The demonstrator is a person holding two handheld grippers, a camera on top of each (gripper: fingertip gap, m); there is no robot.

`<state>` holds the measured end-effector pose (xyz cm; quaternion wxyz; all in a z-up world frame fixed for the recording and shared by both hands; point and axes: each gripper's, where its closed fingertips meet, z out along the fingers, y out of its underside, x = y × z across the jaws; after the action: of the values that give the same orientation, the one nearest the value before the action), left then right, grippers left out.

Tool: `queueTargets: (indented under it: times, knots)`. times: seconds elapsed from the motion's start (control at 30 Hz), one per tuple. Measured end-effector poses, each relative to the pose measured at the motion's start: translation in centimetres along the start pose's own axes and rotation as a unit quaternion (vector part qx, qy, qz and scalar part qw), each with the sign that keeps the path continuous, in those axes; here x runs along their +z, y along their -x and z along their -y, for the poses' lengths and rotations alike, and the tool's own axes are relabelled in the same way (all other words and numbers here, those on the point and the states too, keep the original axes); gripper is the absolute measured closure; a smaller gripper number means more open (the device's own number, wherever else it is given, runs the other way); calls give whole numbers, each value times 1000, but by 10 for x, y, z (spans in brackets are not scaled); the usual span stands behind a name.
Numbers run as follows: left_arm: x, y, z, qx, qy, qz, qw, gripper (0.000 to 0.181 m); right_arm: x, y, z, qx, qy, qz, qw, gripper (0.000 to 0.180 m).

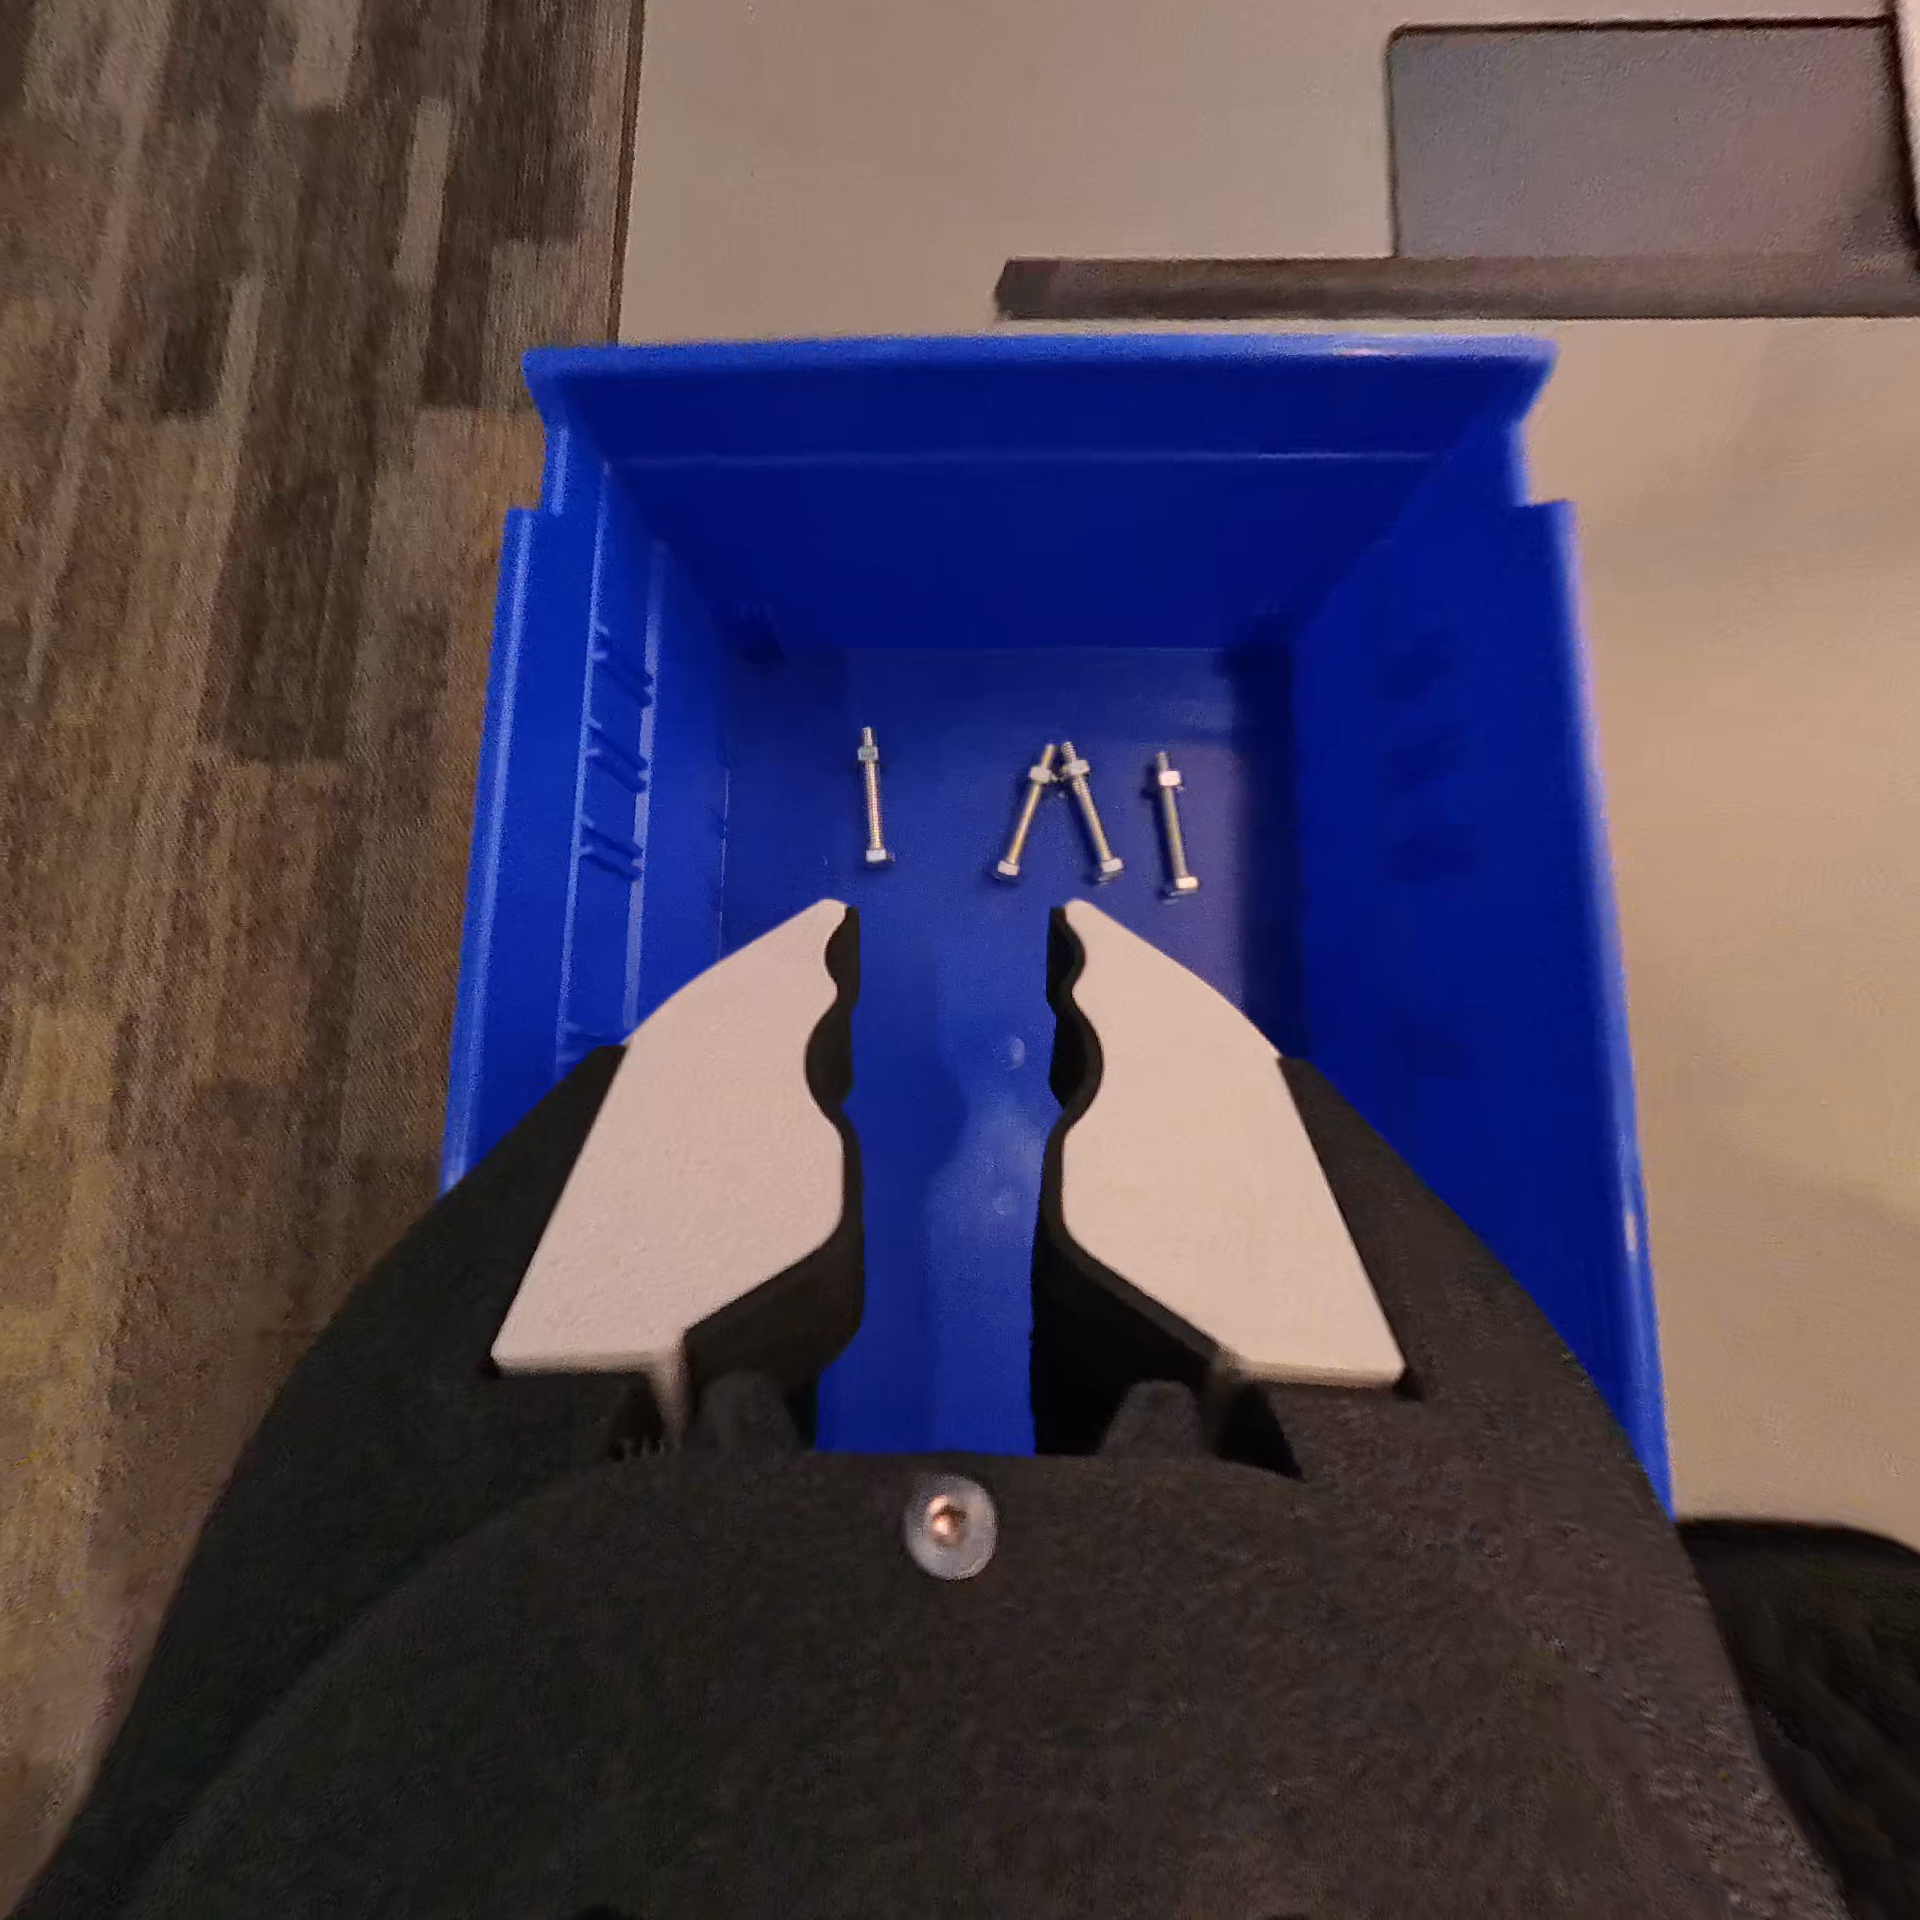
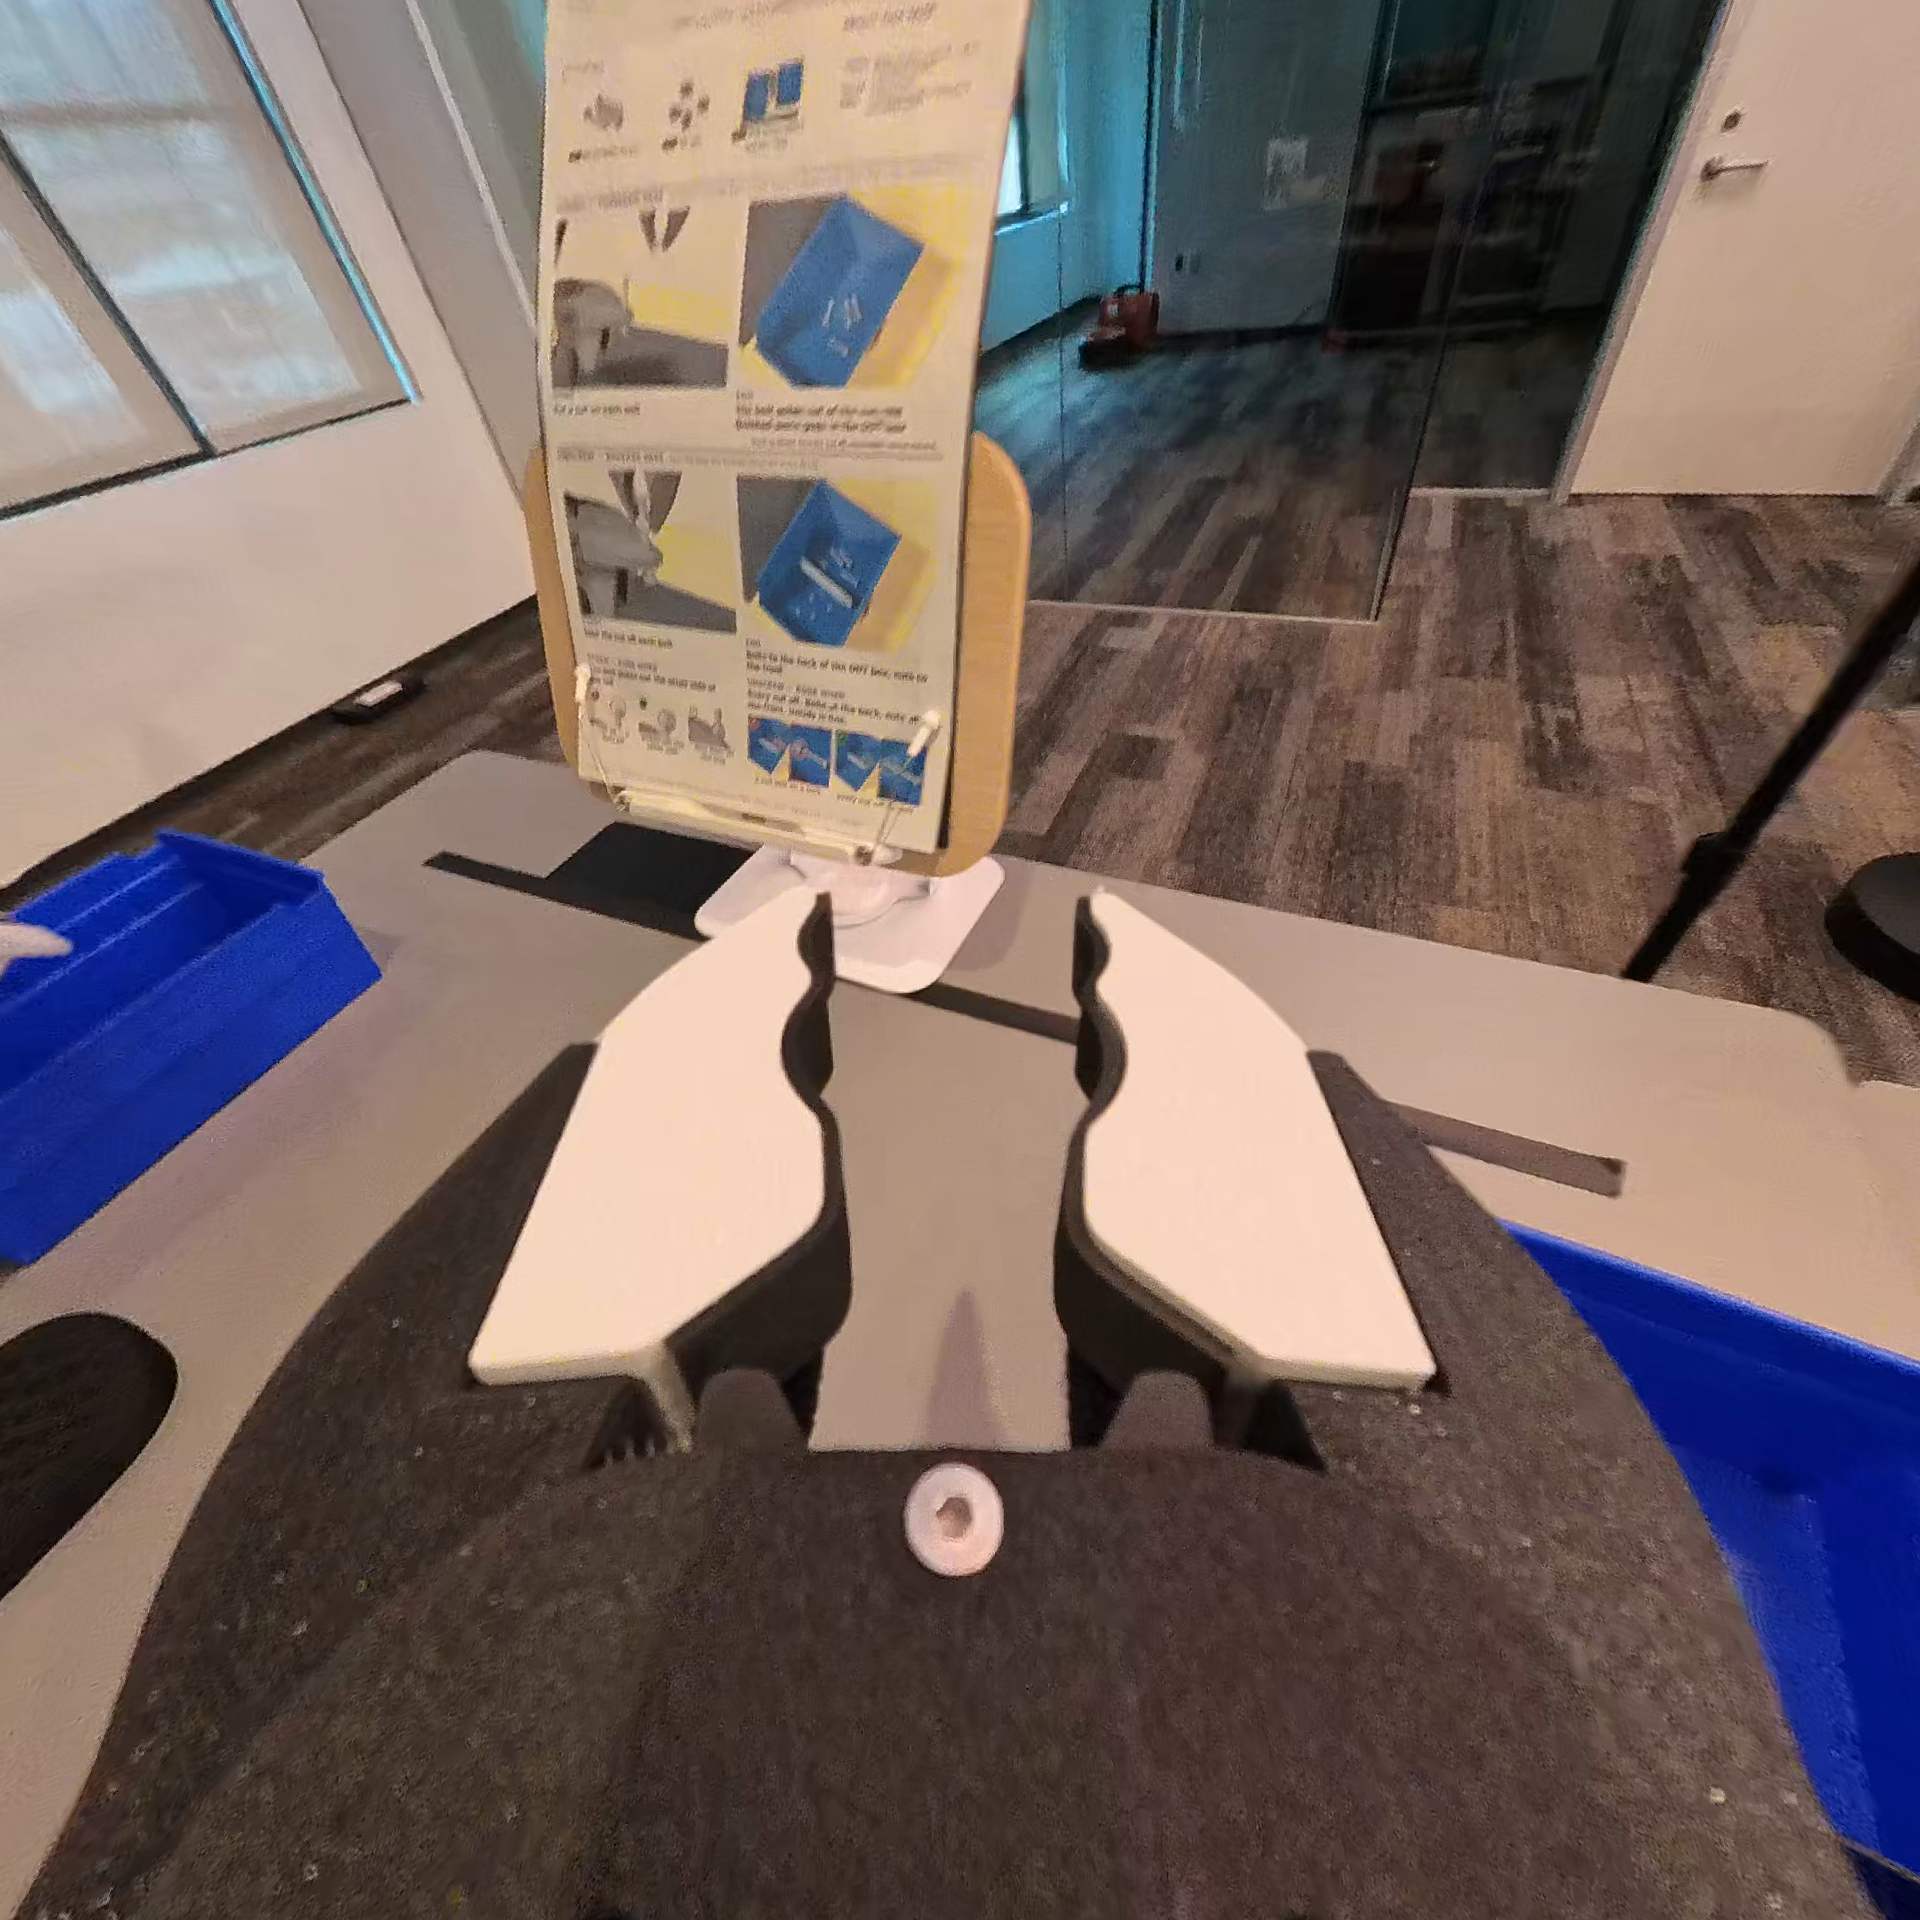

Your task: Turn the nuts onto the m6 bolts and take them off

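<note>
In the left wrist view, several silver bolts lie on the floor of a blue bin, each with a nut near its far end: one at the left, two crossed at their tips in the middle, one at the right. My left gripper is open and empty, above the bin, its tips just short of the bolts. My right gripper is open and empty over the grey table. The same bin shows at the left of the right wrist view.
A second blue bin sits at the right edge by my right gripper. An instruction sheet on a wooden stand stands at the table's far side. Dark tape strips lie on the table. Carpet floor lies left of the bin. My hands' fingertips stand some 75 cm from each other.
</note>
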<state>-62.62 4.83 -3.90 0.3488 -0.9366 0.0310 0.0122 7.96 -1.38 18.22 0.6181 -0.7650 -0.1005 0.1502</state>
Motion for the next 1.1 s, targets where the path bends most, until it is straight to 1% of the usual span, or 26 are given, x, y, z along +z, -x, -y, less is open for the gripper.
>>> queueTargets:
  times: [0.1, 0.17, 0.27, 0.33, 0.43, 0.6, 0.67, 0.73, 0.77, 0.83, 1.0, 1.07, 1.1]
  knots:
    - [20, 9, -1, -24, 23, 12, 999, 150, 14, 15, -21, 4, 24, 28, 999, 135]
    - [31, 14, -2, -31, 38, 25, 999, 151, 22, 17, -38, 7, 34, 32, 999, 135]
    - [49, 18, -2, -19, 65, 37, 997, 151, 33, 15, -58, 11, 33, 38, 999, 140]
    - [61, 21, -4, 1, 83, 49, 995, 151, 39, 9, -62, 19, 44, 36, 998, 138]
    - [81, 27, -12, 15, 119, 68, 990, 151, 42, 3, -65, 18, 39, 35, 998, 139]
    - [105, 27, -26, -24, 157, 53, 986, 150, 47, -7, -76, 10, 61, 28, 998, 138]
    - [110, 32, -30, -20, 168, 64, 983, 151, 49, -6, -78, 11, 63, 33, 997, 138]
    - [113, 31, -28, -24, 162, 58, 985, 153, 51, -4, -79, 5, 68, 37, 997, 138]
    - [114, 28, -28, -30, 166, 49, 985, 158, 52, -4, -81, 1, 71, 38, 997, 138]
    - [115, 21, -29, -36, 171, 25, 984, 173, 53, -4, -83, -5, 79, 37, 996, 138]
    - [114, 20, -30, -1, 173, 34, 984, 175, 55, -4, -87, -10, 87, 39, 995, 138]
    - [112, 19, -28, 10, 155, 34, 987, 175, 56, -3, -89, -9, 89, 45, 995, 137]
    - [110, 17, -24, 10, 133, 32, 991, 175, 56, -3, -90, -9, 88, 48, 995, 138]
